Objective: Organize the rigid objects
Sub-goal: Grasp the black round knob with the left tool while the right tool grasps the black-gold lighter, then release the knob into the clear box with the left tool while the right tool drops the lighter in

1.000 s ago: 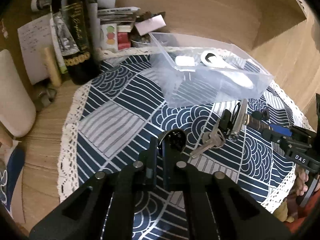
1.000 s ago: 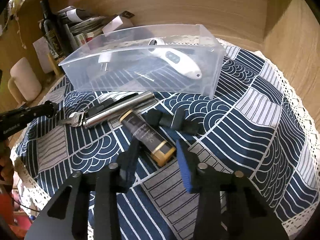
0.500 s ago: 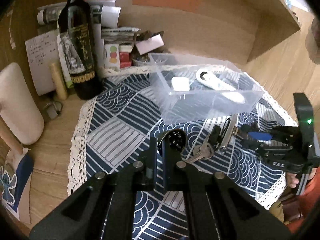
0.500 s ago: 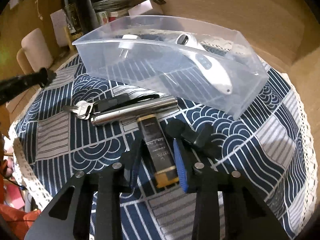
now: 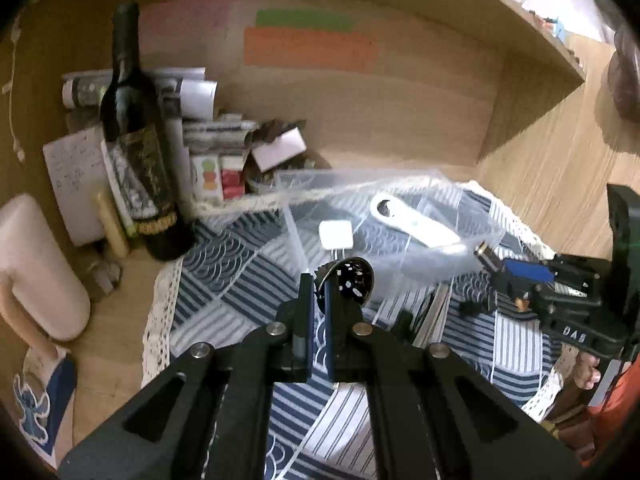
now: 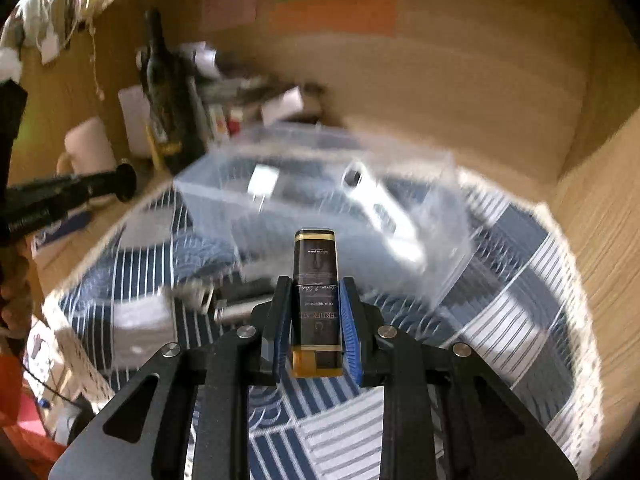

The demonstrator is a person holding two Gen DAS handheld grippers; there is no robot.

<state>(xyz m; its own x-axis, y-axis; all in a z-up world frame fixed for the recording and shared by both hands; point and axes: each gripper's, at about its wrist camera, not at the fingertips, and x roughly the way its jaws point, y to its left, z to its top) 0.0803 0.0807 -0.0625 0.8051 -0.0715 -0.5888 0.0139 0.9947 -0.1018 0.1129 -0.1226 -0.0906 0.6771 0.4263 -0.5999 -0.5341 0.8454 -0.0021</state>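
My right gripper [image 6: 314, 312] is shut on a dark brown lighter with gold ends [image 6: 316, 280] and holds it lifted above the patterned cloth, just in front of the clear plastic bin [image 6: 440, 264]. It also shows in the left wrist view [image 5: 500, 270] at the bin's right end. The bin [image 5: 296, 232] holds a white thermometer [image 5: 416, 226] and a white plug [image 5: 335, 235]. My left gripper [image 5: 316, 290] is shut on a small black round object [image 5: 352, 278], raised before the bin's near wall. A silver flashlight [image 6: 236, 300] lies blurred on the cloth.
A wine bottle [image 5: 140, 152], papers and small boxes [image 5: 224, 152] stand at the back left. A white mug [image 5: 36, 268] stands on the left. The blue-white cloth [image 5: 224, 280] covers the wooden desk, and wooden walls close the back and right.
My right gripper closed on the lighter and lifted it off the cloth toward the bin. My left gripper rose with the black object and moved nearer the bin.
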